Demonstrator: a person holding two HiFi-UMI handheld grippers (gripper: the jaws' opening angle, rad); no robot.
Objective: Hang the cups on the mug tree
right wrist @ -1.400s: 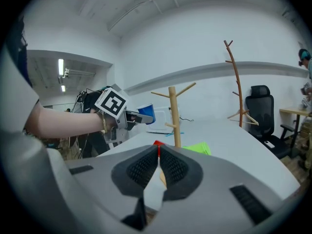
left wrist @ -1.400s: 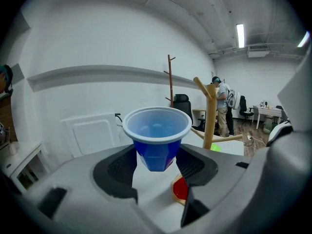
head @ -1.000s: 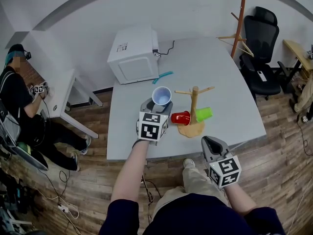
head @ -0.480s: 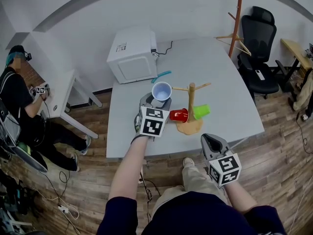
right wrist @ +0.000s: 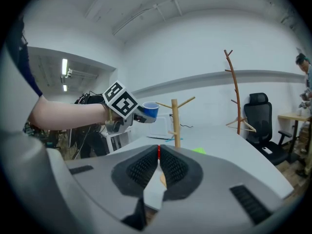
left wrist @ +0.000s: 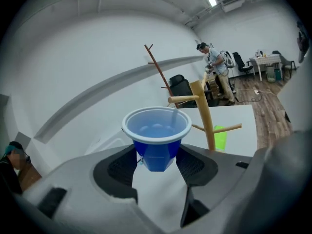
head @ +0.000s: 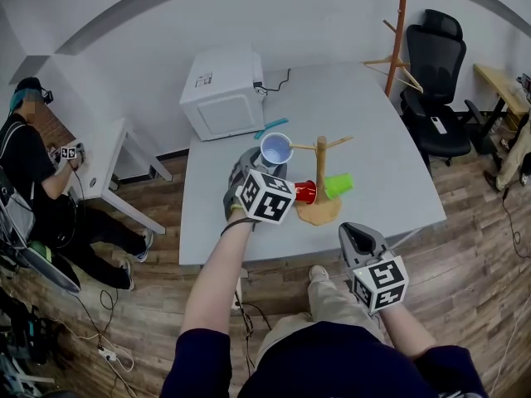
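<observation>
My left gripper (head: 270, 162) is shut on a blue cup (head: 275, 148) with a white rim, held mouth-up just left of the wooden mug tree (head: 321, 166). In the left gripper view the blue cup (left wrist: 157, 135) sits between both pads, with the mug tree (left wrist: 205, 112) close behind it. A red cup (head: 305, 191) and a green cup (head: 337, 186) lie on their sides at the tree's base. My right gripper (head: 355, 240) hangs shut and empty off the table's near edge; its jaws (right wrist: 157, 164) meet with nothing between them.
A white microwave-like box (head: 223, 92) stands at the back left of the grey table (head: 373, 131), with a teal tool (head: 274, 128) beside it. A coat stand (head: 401, 31) and black office chair (head: 434, 65) are at the right. A seated person (head: 33, 168) is at the far left.
My left gripper has rolled, turning its marker cube, and carried the blue cup slightly closer to the mug tree. The right gripper has stayed put.
</observation>
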